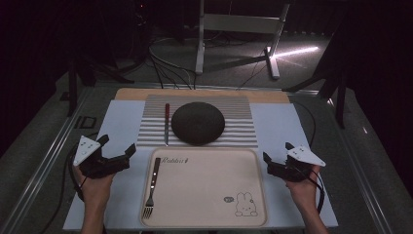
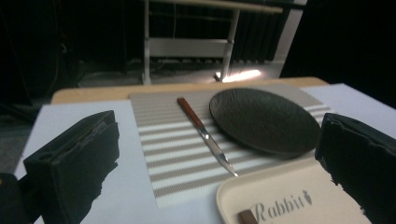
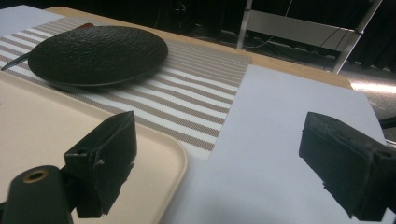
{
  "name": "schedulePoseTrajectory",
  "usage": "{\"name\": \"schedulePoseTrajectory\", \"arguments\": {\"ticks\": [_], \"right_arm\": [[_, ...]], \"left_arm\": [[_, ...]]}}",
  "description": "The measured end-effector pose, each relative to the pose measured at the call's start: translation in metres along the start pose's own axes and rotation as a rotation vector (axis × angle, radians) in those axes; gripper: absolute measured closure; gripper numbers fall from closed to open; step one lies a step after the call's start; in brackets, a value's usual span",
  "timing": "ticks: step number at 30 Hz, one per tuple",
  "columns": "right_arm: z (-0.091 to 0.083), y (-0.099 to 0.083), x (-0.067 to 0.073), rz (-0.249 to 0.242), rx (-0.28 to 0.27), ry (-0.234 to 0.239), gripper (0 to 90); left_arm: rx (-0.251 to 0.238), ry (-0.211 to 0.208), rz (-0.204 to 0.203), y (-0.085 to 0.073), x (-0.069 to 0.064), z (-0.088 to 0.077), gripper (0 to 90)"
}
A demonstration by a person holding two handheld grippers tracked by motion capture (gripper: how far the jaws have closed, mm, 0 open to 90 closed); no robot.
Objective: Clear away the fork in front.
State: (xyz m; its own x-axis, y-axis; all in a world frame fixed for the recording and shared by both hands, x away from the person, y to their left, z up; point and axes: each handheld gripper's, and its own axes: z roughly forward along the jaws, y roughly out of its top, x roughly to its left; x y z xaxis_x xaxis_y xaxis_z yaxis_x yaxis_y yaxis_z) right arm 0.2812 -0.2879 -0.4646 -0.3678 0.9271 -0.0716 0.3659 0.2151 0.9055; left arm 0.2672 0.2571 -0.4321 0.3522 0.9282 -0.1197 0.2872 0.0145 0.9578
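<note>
Fork [image 1: 151, 187] on tray [image 1: 204, 222], just right of left tongs [image 1: 116, 147]; both tongs released, empty.

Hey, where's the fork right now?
In the high view the fork lies along the left edge of the beige tray, prongs toward the person, beside the open left tool.

High view overhead, facing forward-down; both gripper views low, close, sharing dark plate [image 1: 197, 123] [image 2: 264, 120] [image 3: 97, 54].
</note>
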Motion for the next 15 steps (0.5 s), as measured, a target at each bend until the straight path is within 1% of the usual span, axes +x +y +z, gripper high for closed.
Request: {"name": "schedulePoseTrajectory", "arguments": {"ticks": [2, 5, 9, 15], "right_arm": [[-0.003, -0.002, 0.0, 0.004, -0.009, -0.001, 11.3], [-0.008, -0.005, 0.0, 0.003, -0.02, 0.0, 11.4], [-0.014, -0.008, 0.0, 0.009, -0.031, 0.0, 11.4], [-0.023, -0.014, 0.0, 0.017, -0.036, -0.002, 11.4]], "left_arm": [[-0.02, 0.008, 0.003, 0.001, 0.0, -0.002, 0.4], [-0.034, 0.017, 0.012, 0.001, 0.001, -0.003, 0.4], [-0.033, 0.029, 0.028, 0.0, 0.001, -0.003, 0.3], [-0.03, 0.036, 0.034, -0.001, 0.001, -0.002, 0.3]]}}
